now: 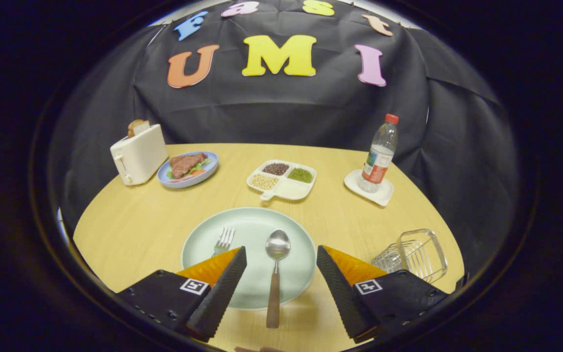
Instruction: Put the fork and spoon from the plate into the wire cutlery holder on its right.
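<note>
Gripper [281,266] fingers spread wide, holding nothing, straddling the steel spoon w/ brown wooden handle [275,274], likely lined up to grab it. Spoon and silver metal fork [224,241] lie on the pale green round plate [249,225]; wire cutlery holder [416,254] sits empty just right of the plate.

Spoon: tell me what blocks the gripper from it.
Nothing visible does. The spoon lies on the plate between the open gripper jaws, its handle pointing back toward them. The fork lies beside it, apart.
</note>
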`<control>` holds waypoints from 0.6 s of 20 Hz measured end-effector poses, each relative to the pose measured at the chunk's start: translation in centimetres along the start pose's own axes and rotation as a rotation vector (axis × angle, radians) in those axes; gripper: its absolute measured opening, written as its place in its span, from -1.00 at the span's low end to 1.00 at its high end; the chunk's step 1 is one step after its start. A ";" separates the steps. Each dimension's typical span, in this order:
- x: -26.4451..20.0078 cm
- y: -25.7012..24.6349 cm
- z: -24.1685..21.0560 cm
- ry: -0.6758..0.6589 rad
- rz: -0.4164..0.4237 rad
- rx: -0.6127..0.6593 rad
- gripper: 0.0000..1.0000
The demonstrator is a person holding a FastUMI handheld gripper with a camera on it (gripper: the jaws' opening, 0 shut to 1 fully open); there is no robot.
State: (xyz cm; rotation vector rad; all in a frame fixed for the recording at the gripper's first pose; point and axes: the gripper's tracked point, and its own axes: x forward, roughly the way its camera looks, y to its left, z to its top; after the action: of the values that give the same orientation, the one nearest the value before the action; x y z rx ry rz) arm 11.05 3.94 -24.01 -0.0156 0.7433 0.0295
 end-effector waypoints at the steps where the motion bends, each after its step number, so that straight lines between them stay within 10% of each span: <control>1: 0.5 0.4 -0.4 0.033 0.009 -0.003 0.85; 12: 3.1 1.0 -3.6 0.338 -0.030 0.026 0.26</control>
State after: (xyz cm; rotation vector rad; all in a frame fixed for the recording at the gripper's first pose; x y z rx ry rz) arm 10.88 4.87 -28.74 -0.0071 1.0816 -0.0116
